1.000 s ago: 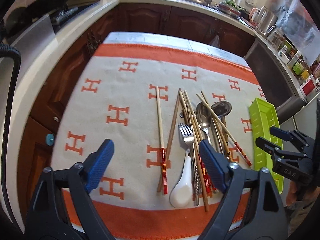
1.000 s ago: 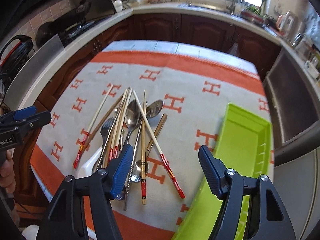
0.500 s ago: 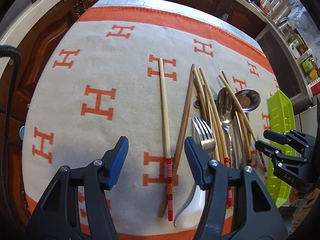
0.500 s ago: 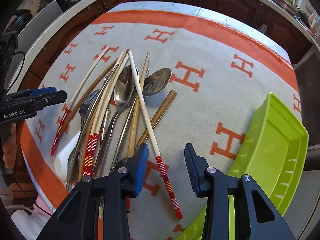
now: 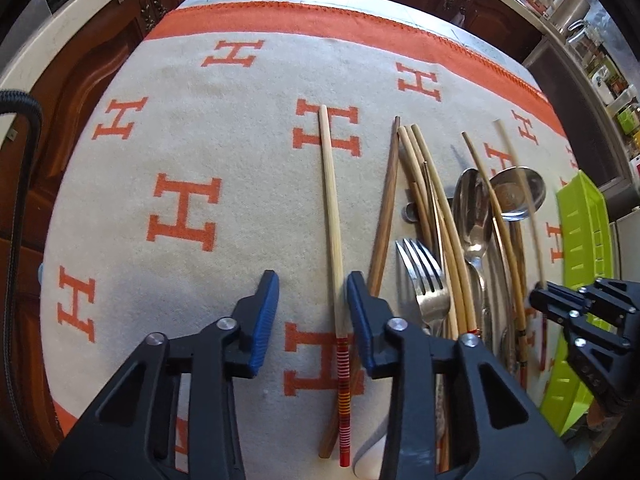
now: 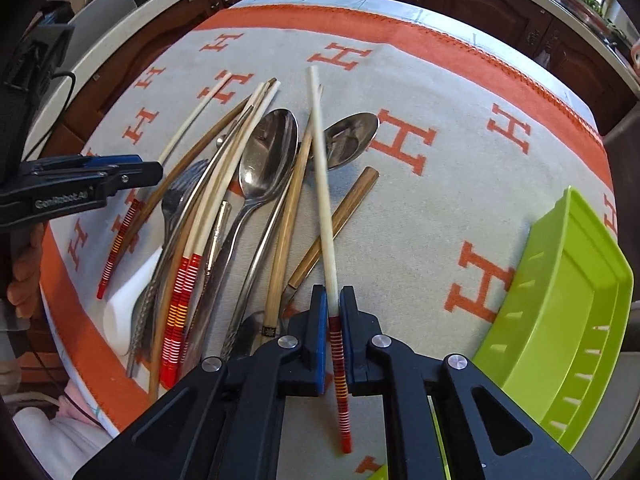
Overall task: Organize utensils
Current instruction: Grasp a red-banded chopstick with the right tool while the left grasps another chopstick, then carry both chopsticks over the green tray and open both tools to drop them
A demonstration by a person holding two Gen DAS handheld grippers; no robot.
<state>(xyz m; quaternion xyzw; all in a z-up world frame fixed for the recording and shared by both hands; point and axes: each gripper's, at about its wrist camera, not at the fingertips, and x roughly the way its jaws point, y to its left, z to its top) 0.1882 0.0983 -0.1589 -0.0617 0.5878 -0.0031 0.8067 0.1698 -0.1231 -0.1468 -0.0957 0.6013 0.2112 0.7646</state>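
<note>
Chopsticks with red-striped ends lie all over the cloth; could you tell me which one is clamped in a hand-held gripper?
The pale chopstick crossing over the spoons: the right hand-held gripper is shut on it just above its stripes.

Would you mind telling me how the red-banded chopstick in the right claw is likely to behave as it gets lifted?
The chopstick looks straight and rigid, so it should stay stiff. The right claw grips it near the banded end, leaving most of its length ahead, so the far tip may droop or pivot. It is thin and round, so it could roll if released on the cloth.
</note>
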